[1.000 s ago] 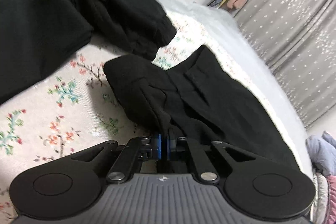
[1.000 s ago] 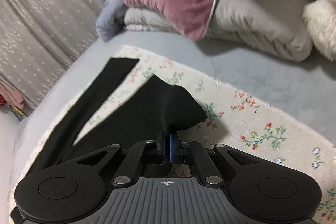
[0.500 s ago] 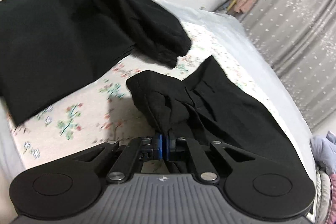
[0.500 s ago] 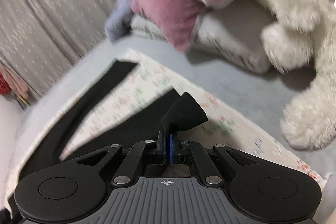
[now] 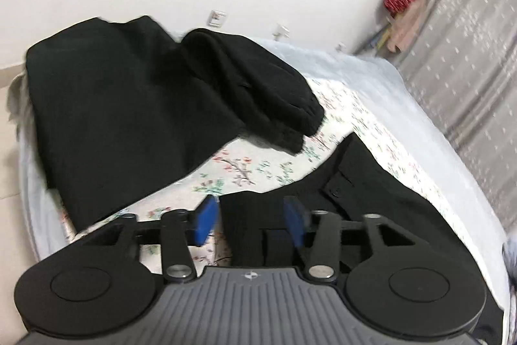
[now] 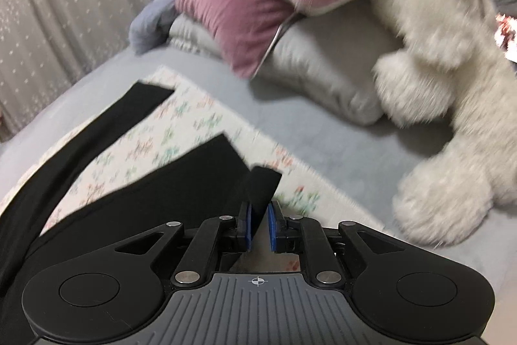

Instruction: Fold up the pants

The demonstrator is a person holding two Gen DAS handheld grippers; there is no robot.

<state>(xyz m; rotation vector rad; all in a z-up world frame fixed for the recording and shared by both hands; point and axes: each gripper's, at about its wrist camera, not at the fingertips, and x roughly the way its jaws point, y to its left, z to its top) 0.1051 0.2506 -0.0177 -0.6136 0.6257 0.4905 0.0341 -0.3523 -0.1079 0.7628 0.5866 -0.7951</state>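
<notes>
Floral bedding carries black pants, both grippers just opening: left gripper wide, right gripper narrowly, cloth loose between each.

Bed under floral blanket

No readable text or labels

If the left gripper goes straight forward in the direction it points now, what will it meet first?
Most likely the black pants: their cloth already lies between the open pads of the left gripper, whose jaws have just been opening. Beyond them is the flowered sheet. Depth is hard to judge.
</notes>
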